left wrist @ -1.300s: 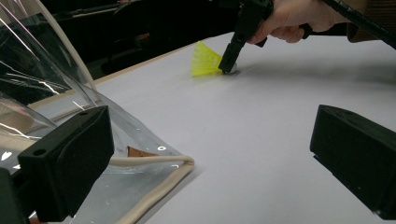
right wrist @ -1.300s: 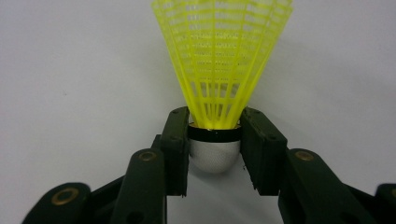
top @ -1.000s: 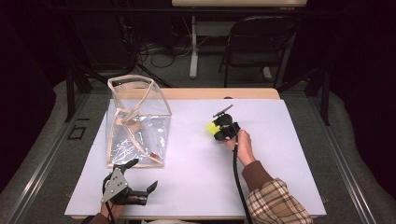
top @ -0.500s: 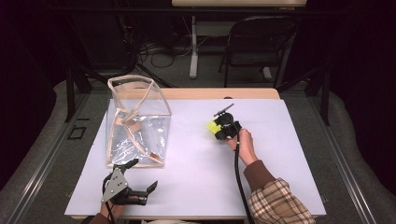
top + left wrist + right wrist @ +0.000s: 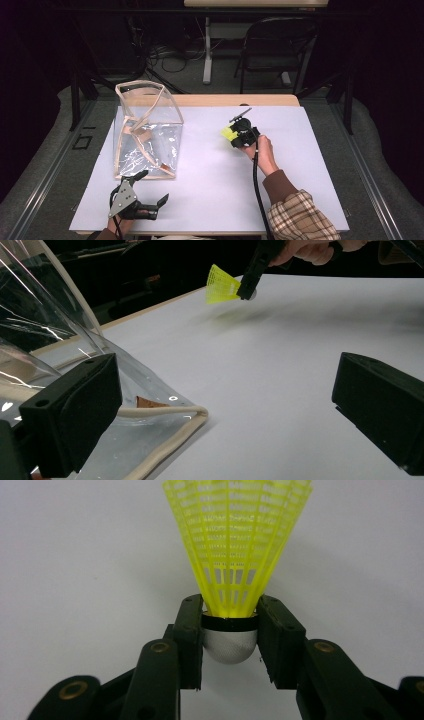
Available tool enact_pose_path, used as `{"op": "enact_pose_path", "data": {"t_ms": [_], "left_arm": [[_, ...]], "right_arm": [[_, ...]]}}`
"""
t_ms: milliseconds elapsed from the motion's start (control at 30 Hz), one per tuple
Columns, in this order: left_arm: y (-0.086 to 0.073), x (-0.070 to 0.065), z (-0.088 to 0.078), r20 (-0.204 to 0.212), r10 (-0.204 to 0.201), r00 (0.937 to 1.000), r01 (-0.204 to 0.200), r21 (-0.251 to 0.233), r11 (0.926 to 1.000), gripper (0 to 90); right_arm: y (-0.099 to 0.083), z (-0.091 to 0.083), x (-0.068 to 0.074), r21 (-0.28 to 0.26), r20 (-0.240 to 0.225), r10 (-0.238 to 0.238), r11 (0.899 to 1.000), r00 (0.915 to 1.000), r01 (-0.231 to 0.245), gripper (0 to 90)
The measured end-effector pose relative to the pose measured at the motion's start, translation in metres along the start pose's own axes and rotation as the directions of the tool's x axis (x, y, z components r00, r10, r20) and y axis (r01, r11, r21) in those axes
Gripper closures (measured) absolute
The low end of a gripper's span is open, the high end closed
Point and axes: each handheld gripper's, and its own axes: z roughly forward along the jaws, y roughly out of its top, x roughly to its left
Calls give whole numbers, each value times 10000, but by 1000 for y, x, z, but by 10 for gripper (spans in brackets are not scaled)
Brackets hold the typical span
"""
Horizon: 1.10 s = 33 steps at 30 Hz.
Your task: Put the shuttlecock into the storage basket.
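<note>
Shuttlecock (image 5: pixel 235 545) sits clamped by its cork in the right gripper's (image 5: pixel 239 134) jaws, skirt pointing left toward the bag (image 5: pixel 147 130); left gripper (image 5: pixel 145 192) rests open nearby.

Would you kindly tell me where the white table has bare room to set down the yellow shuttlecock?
Bare white table stretches between the clear plastic bag and the right gripper holding the yellow plastic shuttlecock, and right of that hand. It is crowded only near the bag and open left gripper.

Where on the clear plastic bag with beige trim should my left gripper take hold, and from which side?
Grip the clear plastic bag's beige-trimmed bottom corner, coming in level from the near side: it lies flat just ahead of the open left gripper, thin enough for the fingers.
</note>
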Motion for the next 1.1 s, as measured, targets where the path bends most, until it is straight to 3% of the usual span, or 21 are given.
{"op": "enact_pose_path", "data": {"t_ms": [1100], "left_arm": [[0,0,0,-31,4,10000,-4,6,10000,0]], "right_arm": [[18,-49,-13,-240,479,-344,9991,9983,356,648]]}}
